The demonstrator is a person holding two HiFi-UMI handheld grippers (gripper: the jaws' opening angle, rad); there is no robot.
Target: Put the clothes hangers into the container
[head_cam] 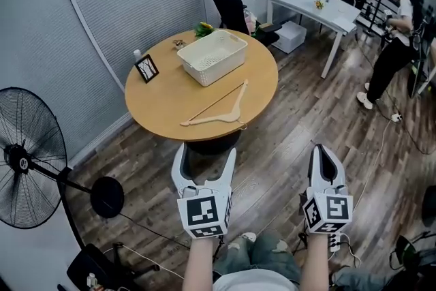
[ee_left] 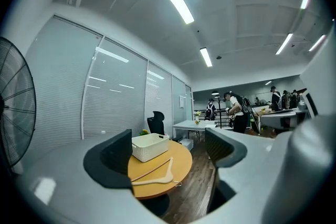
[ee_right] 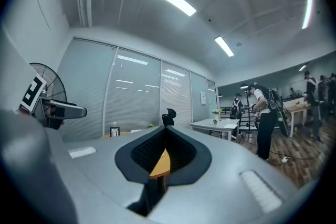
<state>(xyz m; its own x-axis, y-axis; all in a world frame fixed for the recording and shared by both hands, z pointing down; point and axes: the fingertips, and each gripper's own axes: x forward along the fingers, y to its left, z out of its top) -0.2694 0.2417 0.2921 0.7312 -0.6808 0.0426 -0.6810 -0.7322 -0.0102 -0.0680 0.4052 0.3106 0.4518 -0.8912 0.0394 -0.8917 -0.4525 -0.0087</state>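
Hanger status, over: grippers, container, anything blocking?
Left gripper open, empty; right gripper shut, empty. Hanger flat on table, outside basket. Nothing blocking the approach.

We see the container [head_cam: 221,68] on the far side of the round table [head_cam: 163,102] and the hanger [head_cam: 204,120] lying nearer to us, apart from it. A small frame [head_cam: 146,68] stands near the table's left edge. A fan [head_cam: 27,157] stands at our left, a chair [head_cam: 228,3] behind the table.

A picture frame [head_cam: 146,68] is stood on the round table's [head_cam: 163,102] left edge; a fan [head_cam: 19,157] is seen near left, a chair [head_cam: 228,5] far.
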